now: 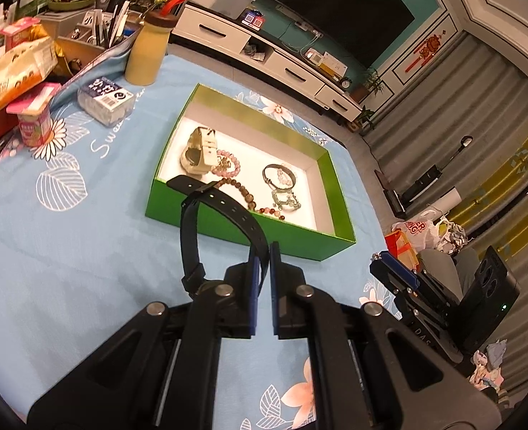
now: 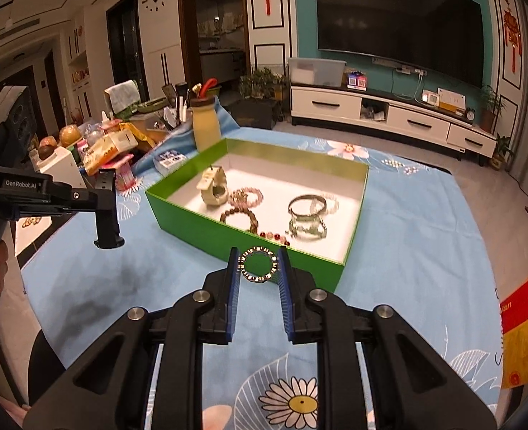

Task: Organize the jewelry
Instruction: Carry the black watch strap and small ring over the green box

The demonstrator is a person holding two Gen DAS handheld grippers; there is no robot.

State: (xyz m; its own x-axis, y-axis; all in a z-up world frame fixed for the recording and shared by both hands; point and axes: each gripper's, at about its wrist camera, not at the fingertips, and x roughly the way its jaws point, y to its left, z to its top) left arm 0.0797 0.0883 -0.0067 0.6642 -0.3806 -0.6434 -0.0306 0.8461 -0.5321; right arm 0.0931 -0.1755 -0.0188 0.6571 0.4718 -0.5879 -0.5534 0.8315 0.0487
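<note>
Around the green box (image 1: 235,229) we see a yellow bottle (image 1: 147,48) and a small white packet (image 1: 105,98) beyond its far left corner, with cluttered snack packs (image 1: 16,68) further left. Nothing blocks the box's open top. Inside lie a cream watch (image 2: 213,188), pink bead bracelet (image 2: 246,197), brown bead bracelet (image 2: 238,216), and dark bangle (image 2: 307,204). Our left tongs (image 1: 262,251) are clamped shut on a black watch strap (image 1: 224,211), held just before the box's near wall. Our right tongs (image 2: 258,265) pinch a small ring-shaped bracelet (image 2: 258,264), also before that wall. The bench wears a blue floral cloth (image 2: 407,251); a television (image 2: 400,25) hangs beyond.
</note>
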